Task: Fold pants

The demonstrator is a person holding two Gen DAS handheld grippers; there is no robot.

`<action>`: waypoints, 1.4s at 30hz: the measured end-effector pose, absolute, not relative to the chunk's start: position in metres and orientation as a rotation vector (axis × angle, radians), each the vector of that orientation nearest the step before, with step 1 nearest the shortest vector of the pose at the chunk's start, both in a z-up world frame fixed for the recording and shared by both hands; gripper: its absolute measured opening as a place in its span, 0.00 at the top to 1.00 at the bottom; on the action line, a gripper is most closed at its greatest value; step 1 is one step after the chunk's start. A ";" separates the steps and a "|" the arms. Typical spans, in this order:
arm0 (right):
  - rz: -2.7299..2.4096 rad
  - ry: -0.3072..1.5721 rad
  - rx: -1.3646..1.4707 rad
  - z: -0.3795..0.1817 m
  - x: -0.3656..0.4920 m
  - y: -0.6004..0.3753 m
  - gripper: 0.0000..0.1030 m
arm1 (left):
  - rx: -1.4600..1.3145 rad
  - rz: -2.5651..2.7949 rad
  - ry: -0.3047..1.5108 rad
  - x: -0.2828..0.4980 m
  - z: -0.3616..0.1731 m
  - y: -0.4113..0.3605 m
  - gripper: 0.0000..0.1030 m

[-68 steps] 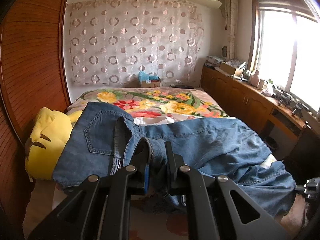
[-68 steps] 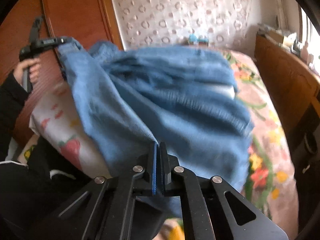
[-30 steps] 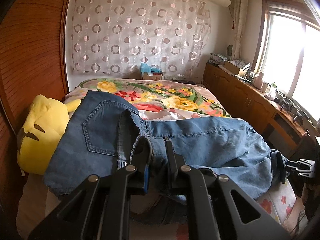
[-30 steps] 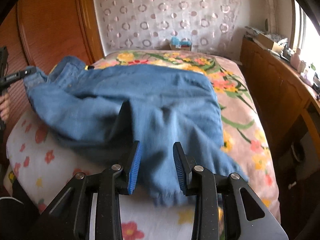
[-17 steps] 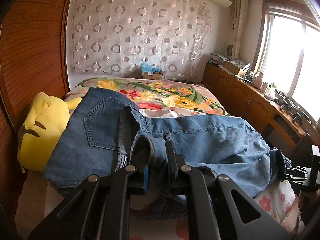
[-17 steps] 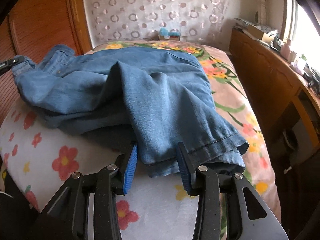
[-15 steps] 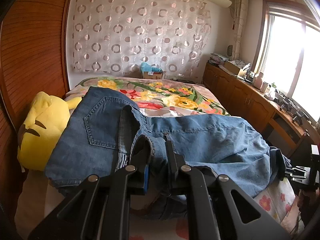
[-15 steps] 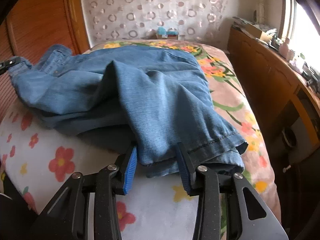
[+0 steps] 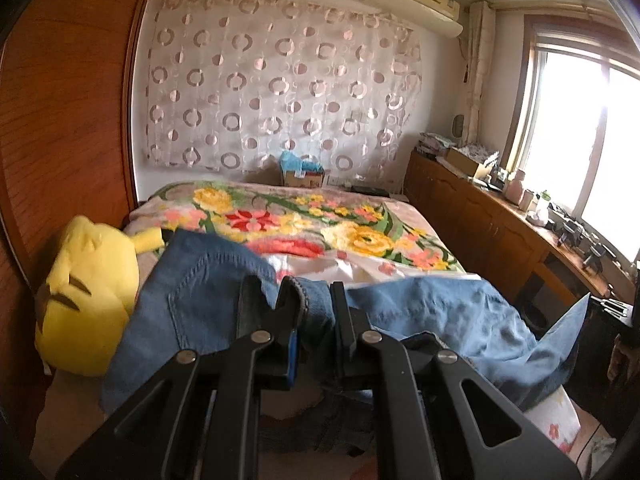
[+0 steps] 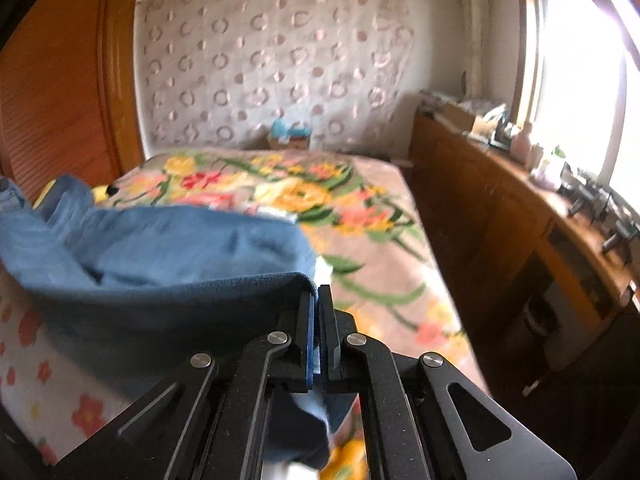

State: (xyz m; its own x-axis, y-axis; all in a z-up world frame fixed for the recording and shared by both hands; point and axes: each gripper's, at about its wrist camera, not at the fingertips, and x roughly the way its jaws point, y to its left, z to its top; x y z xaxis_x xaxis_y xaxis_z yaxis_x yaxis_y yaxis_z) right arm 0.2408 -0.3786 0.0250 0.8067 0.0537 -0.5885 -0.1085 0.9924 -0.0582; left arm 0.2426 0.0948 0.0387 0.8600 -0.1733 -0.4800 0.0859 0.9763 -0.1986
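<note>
Both claws clamped on jeans (image 9: 440,312): left claw (image 9: 314,320) holds the waistband, right claw (image 10: 318,320) the leg hem; long axis runs between them across the bed (image 9: 320,220).

Blue denim pants (image 9: 208,300), a yellow plush toy (image 9: 86,296), a floral bedspread (image 9: 320,220) (yellow, red, green), circle-patterned curtain (image 9: 280,92).
</note>
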 end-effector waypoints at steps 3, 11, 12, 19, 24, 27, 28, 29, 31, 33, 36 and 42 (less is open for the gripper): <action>0.085 0.610 -0.104 0.032 0.260 -0.379 1.00 | -0.169 -0.130 0.511 0.260 0.044 0.093 0.90; 0.075 0.574 -0.134 0.043 0.307 -0.380 1.00 | -0.189 -0.104 0.529 0.313 0.041 0.099 0.90; 0.071 0.568 -0.135 0.045 0.315 -0.381 1.00 | -0.187 -0.098 0.531 0.318 0.040 0.100 0.90; 0.055 0.586 -0.186 0.037 0.371 -0.370 1.00 | -0.173 -0.070 0.571 0.352 0.025 0.100 0.90; 0.040 0.654 -0.179 0.005 0.405 -0.368 1.00 | -0.156 -0.045 0.637 0.368 0.008 0.100 0.85; 0.039 0.712 -0.173 -0.017 0.419 -0.366 1.00 | -0.148 -0.031 0.640 0.364 0.006 0.103 0.78; 0.041 0.723 -0.171 -0.020 0.421 -0.365 1.00 | -0.147 -0.043 0.641 0.361 0.008 0.104 0.76; 0.039 0.735 -0.170 -0.026 0.423 -0.364 1.00 | -0.142 -0.054 0.641 0.357 0.009 0.103 0.75; 0.038 0.747 -0.167 -0.030 0.423 -0.364 1.00 | -0.119 -0.069 0.640 0.348 0.011 0.103 0.72; 0.040 0.760 -0.152 -0.032 0.422 -0.365 1.00 | -0.108 -0.082 0.641 0.340 0.011 0.103 0.67; 0.029 0.761 -0.137 -0.029 0.415 -0.366 0.74 | -0.115 -0.115 0.659 0.327 0.006 0.102 0.63; 0.119 0.755 -0.095 -0.017 0.381 -0.353 0.65 | -0.110 -0.110 0.715 0.301 -0.016 0.103 0.62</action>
